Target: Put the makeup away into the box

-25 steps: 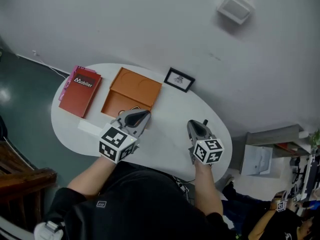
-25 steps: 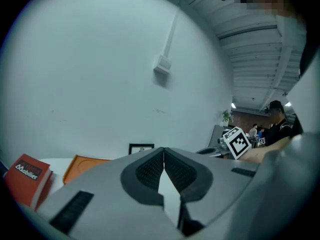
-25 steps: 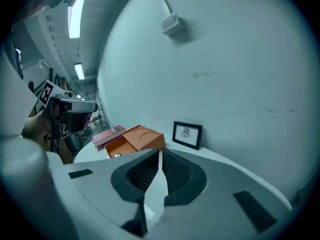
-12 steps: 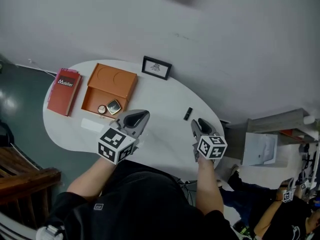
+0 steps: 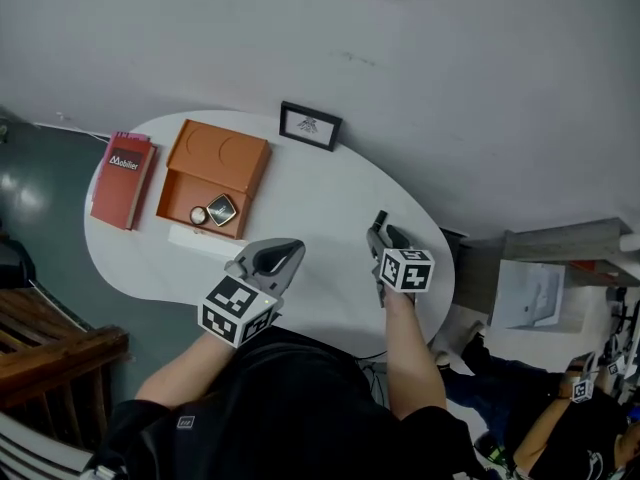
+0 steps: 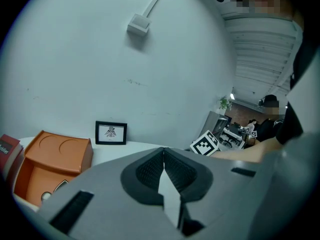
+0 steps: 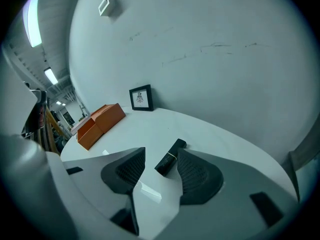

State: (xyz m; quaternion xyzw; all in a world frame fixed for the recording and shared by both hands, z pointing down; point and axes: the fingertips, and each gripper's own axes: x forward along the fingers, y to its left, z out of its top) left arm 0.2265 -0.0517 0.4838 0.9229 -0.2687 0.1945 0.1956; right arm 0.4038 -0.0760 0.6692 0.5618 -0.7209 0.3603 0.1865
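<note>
Starting at the right gripper (image 7: 160,156): tipped down toward the table (image 5: 320,198), jaws apart, just been opening, pads pressing on nothing. Framed right in the gap, a black lipstick (image 7: 175,150). Lying flat on the white top, slanted across the opening, a touch nearer the right pad, and touched by neither as far as can be told. From the head view, sits just past the tips, toward the table's right end.

Over to the left gripper (image 6: 163,156): pressed together, empty, hanging over the near edge of the table, taking no part with the makeup.

Further out on the left, the orange box (image 5: 220,153), lid open, tray showing. Already in there: a round compact (image 5: 198,214) and a dark square compact (image 5: 222,209), side by side. Well apart from the lipstick, with most of the table between. Beside the box, a red book (image 5: 120,180); against the wall, a small picture frame (image 5: 310,125).

Judging the score: partly done, two pieces home, one lipstick left out as far as can be seen. Left to do: pinch it, carry it across, set it in the tray by the compacts. Calls for a square close across that slim barrel, since it is likely to roll or skid on the glossy top if caught off-centre.
</note>
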